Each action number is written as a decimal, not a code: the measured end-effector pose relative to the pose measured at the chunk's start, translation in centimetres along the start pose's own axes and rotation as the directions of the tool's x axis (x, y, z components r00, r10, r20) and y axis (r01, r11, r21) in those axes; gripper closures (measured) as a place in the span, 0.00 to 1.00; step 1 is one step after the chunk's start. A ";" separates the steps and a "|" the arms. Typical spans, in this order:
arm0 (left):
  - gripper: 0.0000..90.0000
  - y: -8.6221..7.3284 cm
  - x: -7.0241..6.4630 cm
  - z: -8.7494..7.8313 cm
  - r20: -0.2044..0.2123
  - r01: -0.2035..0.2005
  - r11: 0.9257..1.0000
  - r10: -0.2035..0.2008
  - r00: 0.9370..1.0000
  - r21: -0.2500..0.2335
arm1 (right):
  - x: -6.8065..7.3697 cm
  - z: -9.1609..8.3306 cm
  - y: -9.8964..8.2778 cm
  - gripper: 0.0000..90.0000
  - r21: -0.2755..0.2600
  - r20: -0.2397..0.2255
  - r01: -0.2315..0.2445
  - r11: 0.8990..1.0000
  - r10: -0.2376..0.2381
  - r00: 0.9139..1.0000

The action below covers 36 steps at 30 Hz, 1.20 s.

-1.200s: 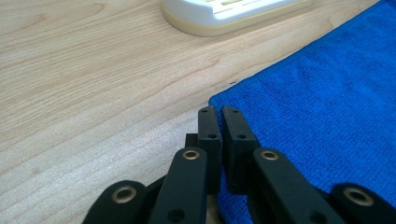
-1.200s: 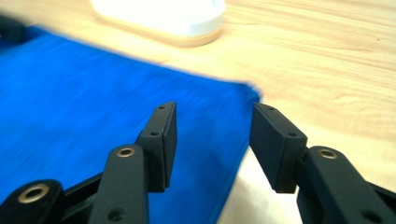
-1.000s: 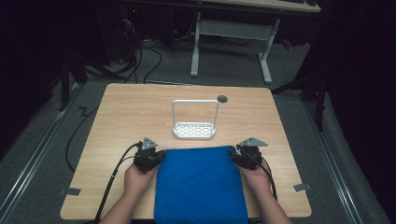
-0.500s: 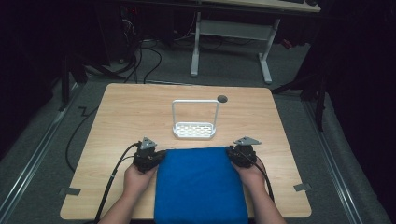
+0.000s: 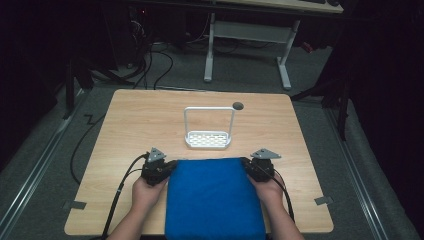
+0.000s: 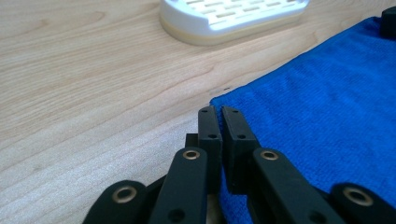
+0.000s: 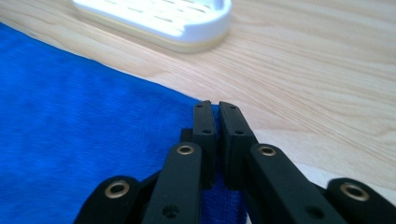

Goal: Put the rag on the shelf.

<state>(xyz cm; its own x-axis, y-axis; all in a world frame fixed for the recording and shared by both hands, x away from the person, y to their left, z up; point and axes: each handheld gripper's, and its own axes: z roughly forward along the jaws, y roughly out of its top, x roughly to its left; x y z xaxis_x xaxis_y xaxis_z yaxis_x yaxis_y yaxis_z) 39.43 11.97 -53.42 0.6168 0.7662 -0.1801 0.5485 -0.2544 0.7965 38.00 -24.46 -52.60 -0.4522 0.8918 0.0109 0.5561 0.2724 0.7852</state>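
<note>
With both tongs (image 5: 172,165) (image 5: 246,162) pinched on its far corners, blue cloth (image 5: 212,197) flat between them.

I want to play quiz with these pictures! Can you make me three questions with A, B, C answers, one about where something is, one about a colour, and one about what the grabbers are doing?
1. Where is the white rack?
A. On the table beyond the cloth
B. On top of the cloth
C. On the floor

2. What colour is the cloth?
A. Red
B. Blue
C. Green

3. How are the jaws of the left gripper and the right gripper?
A. Both wide open
B. One open, one closed
C. Both closed on a far corner of the cloth

Answers:
1. A, the high view shows the rack standing on the bare wooden table past the cloth's far edge.
2. B, it is bright blue in every view.
3. C, each gripper view shows the two jaws pressed together at a cloth corner.
</note>
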 end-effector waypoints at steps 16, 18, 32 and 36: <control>0.97 0.2 -0.6 -2.4 0.016 -0.024 0.993 0.026 1.000 -0.119 | 1.6 -2.1 0.8 0.97 -0.121 -0.007 0.005 0.993 -0.006 1.000; 0.97 0.3 -0.7 -2.7 0.016 -0.027 0.990 0.029 0.999 -0.136 | 1.6 -2.4 0.9 0.97 -0.135 -0.004 0.007 0.991 -0.008 1.000; 0.97 1.7 -2.1 -5.7 -0.016 -0.075 0.963 0.073 0.997 -0.260 | 2.3 -5.4 2.1 0.97 -0.285 -0.003 0.027 0.958 -0.029 1.000; 0.97 2.1 -2.6 -6.6 -0.022 -0.096 0.950 0.093 0.995 -0.299 | 2.7 -6.4 2.7 0.97 -0.327 0.001 0.041 0.944 -0.043 0.999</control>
<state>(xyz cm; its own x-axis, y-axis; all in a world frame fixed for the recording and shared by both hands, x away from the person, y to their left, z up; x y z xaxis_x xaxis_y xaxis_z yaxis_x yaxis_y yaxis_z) 35.22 13.30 -47.42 0.6526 0.7521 -0.0922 0.2932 -0.1385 0.9460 33.79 -23.66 -46.52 -0.4750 0.8797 -0.0233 0.2786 0.1754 0.9443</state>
